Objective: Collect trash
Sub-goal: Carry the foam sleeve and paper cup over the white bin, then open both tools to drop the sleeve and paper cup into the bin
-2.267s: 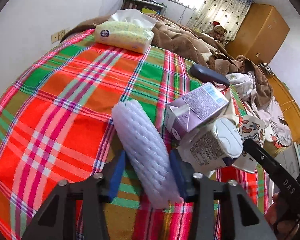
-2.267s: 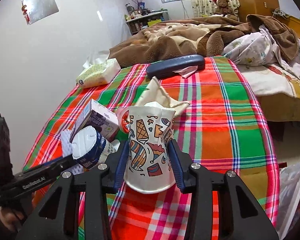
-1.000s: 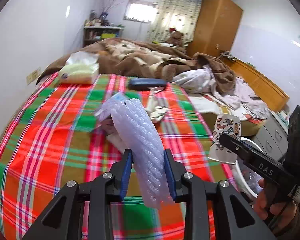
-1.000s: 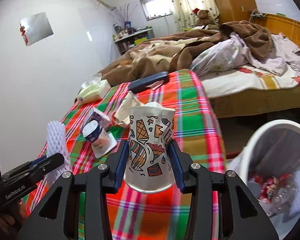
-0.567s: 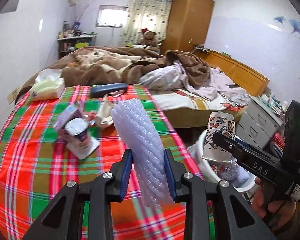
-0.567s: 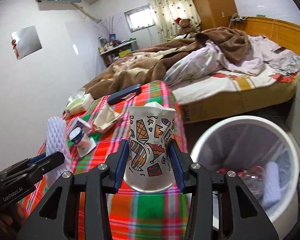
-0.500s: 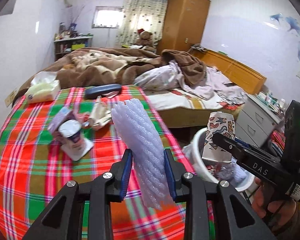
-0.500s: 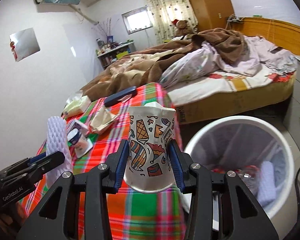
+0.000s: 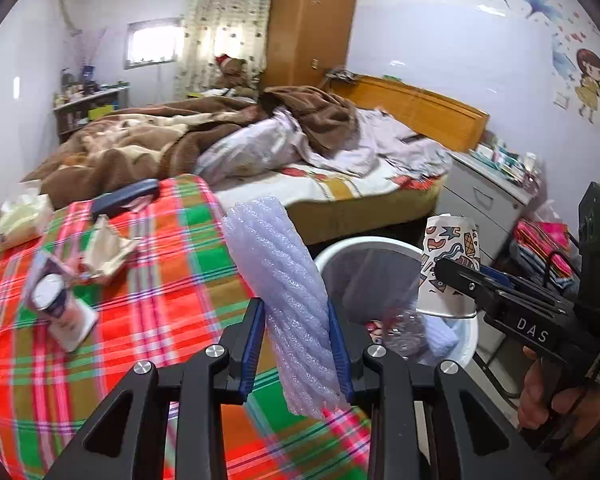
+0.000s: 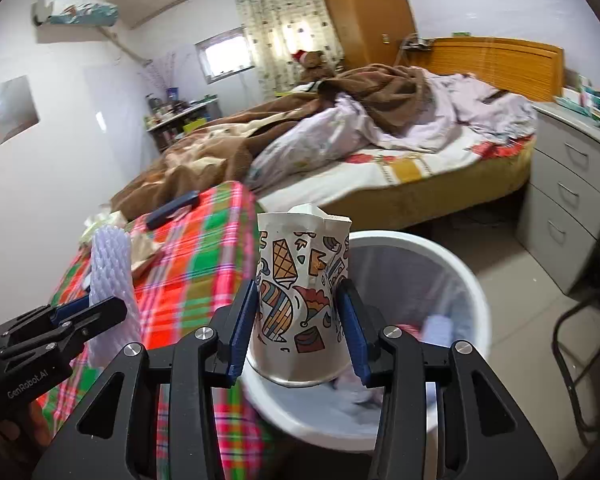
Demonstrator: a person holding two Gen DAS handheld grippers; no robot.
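My left gripper (image 9: 296, 340) is shut on a white foam net sleeve (image 9: 284, 292), held upright over the edge of the plaid-covered table (image 9: 160, 288). My right gripper (image 10: 302, 320) is shut on a crumpled patterned paper cup (image 10: 300, 288), held over the near rim of the white trash bin (image 10: 452, 264). The bin also shows in the left wrist view (image 9: 364, 246), with bottles and wrappers inside. The right gripper with the cup (image 9: 450, 256) shows there above the bin. The foam sleeve (image 10: 110, 276) shows at the left of the right wrist view.
A yogurt cup (image 9: 56, 304), a purple carton (image 9: 40, 264), crumpled paper (image 9: 108, 244), a dark blue case (image 9: 124, 196) and a tissue pack (image 9: 20, 216) lie on the table. A bed (image 9: 320, 184) stands behind. Grey drawers (image 10: 564, 200) and a chair (image 10: 580, 340) are on the right.
Both grippers have swung right from the table toward the bin, each keeping its hold. The cup now hangs over the bin's rim, and the bin looks closer in both views.
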